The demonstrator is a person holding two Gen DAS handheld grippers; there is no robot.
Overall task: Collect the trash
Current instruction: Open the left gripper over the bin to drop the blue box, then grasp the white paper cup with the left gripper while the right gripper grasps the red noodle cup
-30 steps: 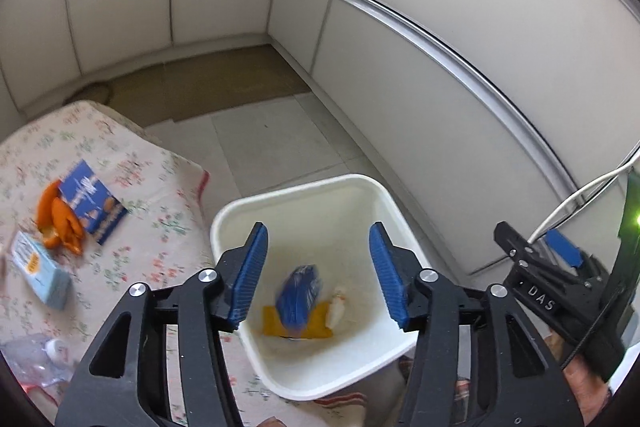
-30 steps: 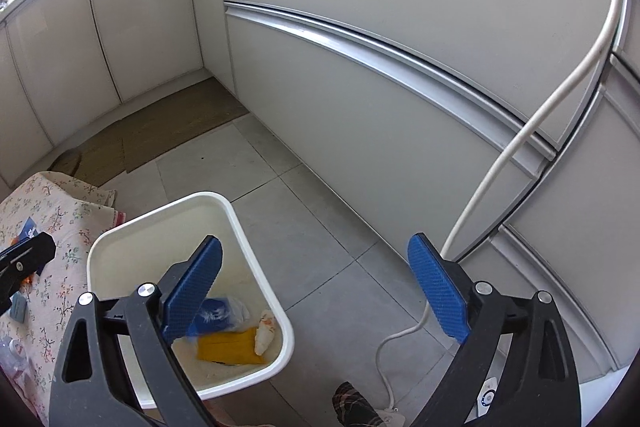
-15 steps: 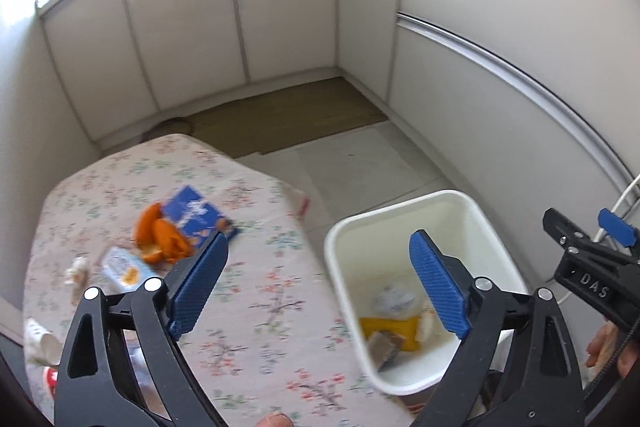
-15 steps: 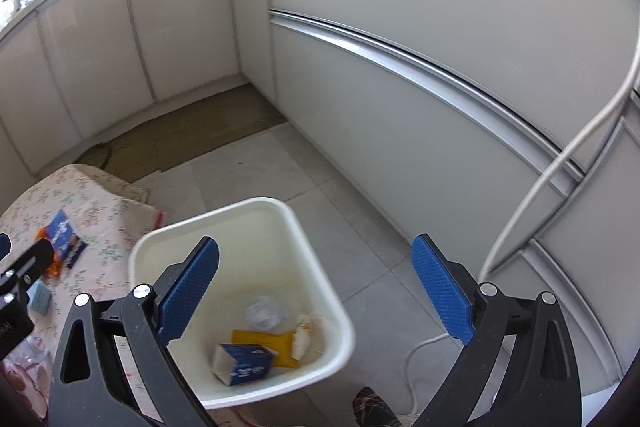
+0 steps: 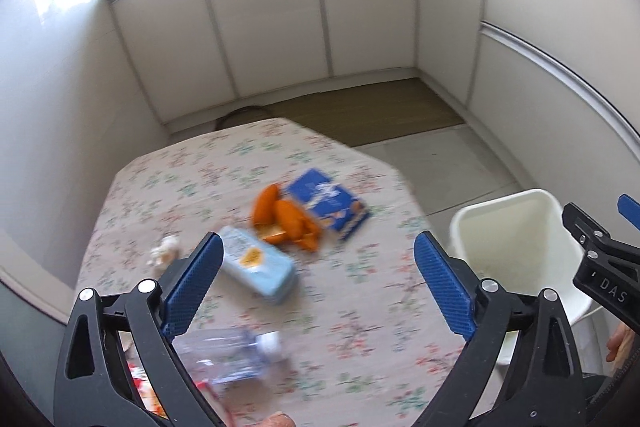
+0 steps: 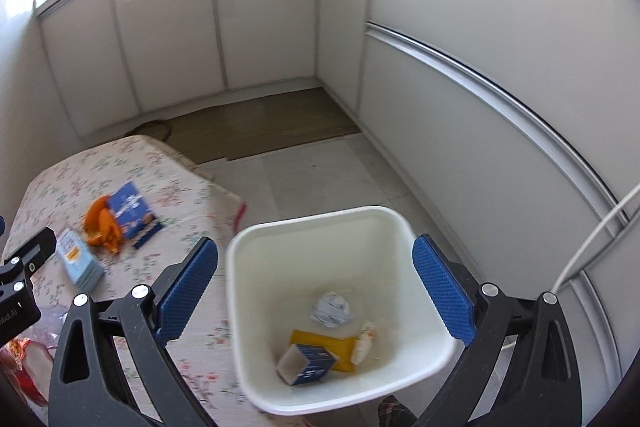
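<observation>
My left gripper (image 5: 316,283) is open and empty above the floral table (image 5: 248,163). Below it lie a light blue packet (image 5: 260,265), orange peels (image 5: 286,217), a blue booklet (image 5: 328,203), a crumpled white scrap (image 5: 166,249) and a clear plastic bottle (image 5: 228,351). My right gripper (image 6: 316,291) is open and empty above the white bin (image 6: 240,291), which holds a blue carton (image 6: 308,363), a yellow wrapper (image 6: 324,341), a crumpled paper ball (image 6: 332,309) and a small white scrap (image 6: 362,341). The bin also shows in the left wrist view (image 5: 516,227).
The bin stands on the tiled floor just right of the table's edge. White cabinet panels (image 6: 480,75) enclose the back and right. A brown mat (image 6: 260,127) lies on the floor behind. A red and white wrapper (image 5: 140,387) lies at the table's near left. A white cable (image 6: 592,239) hangs at right.
The blue carton left my left gripper and fell into the bin. The left gripper opened wide and swung left over the table. The right gripper view shifted left, over the bin.
</observation>
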